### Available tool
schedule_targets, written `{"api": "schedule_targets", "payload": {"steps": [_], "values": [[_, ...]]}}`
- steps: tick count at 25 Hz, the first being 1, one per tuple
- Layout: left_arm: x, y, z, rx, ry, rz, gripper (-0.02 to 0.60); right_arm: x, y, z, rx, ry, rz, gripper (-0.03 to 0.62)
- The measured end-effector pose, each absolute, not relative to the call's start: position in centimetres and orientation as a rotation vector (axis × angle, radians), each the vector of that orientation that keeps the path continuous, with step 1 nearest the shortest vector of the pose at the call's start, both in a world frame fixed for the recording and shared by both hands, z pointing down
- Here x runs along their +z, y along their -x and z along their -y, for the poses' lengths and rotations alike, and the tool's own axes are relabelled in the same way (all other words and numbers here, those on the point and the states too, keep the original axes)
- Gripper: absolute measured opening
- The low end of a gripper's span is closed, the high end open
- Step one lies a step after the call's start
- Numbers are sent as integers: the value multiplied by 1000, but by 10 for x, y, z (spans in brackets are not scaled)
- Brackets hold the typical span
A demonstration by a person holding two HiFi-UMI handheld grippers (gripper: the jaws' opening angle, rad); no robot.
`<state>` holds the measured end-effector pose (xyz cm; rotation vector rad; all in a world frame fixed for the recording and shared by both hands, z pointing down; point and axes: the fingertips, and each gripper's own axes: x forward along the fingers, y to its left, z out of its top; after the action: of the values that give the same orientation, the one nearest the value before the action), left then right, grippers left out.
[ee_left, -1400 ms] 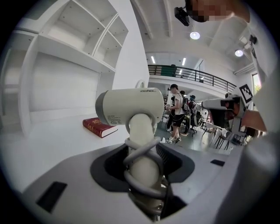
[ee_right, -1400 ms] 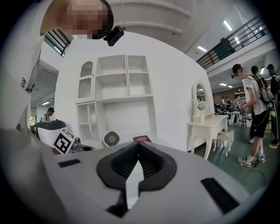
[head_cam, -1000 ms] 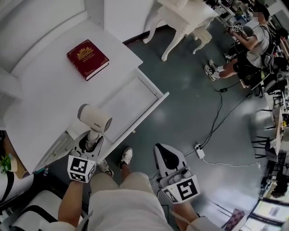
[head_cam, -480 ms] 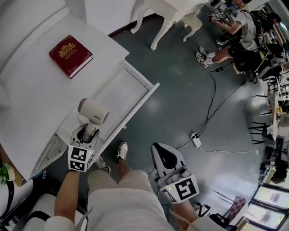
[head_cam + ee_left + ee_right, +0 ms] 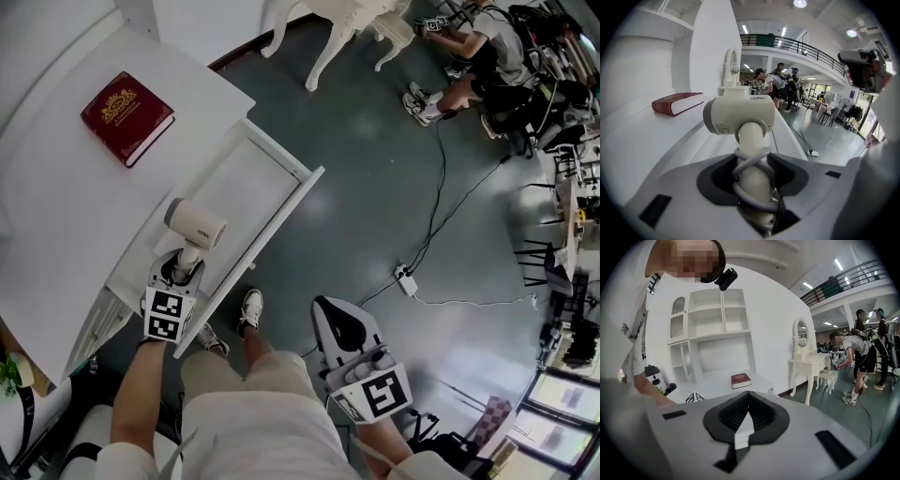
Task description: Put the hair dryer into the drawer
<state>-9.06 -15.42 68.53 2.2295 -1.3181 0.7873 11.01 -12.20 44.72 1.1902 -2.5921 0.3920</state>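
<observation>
Since a second ago: left gripper [image 5: 180,269] and dryer have come lower, now over the near end of the open white drawer [image 5: 246,183].
Far left, dark red hardcover book [image 5: 127,117] with a gold crest lies flat on the white surface [image 5: 56,216]; no title legible.
Cream-white hair dryer [image 5: 195,225]: short barrel, grey rear ring, pale cord wound round the handle; small grey print on the barrel, unreadable. Left gripper clamped on that handle.
Right gripper [image 5: 330,314] held low over the floor, jaws together, nothing between.
</observation>
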Motion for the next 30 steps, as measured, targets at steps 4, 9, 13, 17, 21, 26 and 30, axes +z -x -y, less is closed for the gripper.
{"api": "schedule_targets", "payload": {"steps": [4, 9, 13, 17, 21, 26, 30], "values": [[703, 88, 168, 834, -2204, 1294, 196, 455, -115, 127, 417, -1199, 2574, 11], [727, 83, 182, 912, -2160, 1271, 196, 464, -124, 133, 444, -1220, 2551, 11], [740, 77, 189, 953, -2153, 1244, 197, 467, -130, 140, 461, -1243, 2541, 11], [745, 72, 198, 993, -2170, 1238, 196, 473, -136, 144, 473, -1247, 2533, 11], [756, 67, 203, 1027, -2148, 1205, 198, 478, -141, 147, 498, -1250, 2527, 11], [768, 63, 208, 1082, -2126, 1164, 198, 481, -147, 152, 507, -1262, 2521, 11], [776, 59, 211, 1108, -2105, 1130, 198, 483, -155, 155, 516, -1281, 2513, 11]]}}
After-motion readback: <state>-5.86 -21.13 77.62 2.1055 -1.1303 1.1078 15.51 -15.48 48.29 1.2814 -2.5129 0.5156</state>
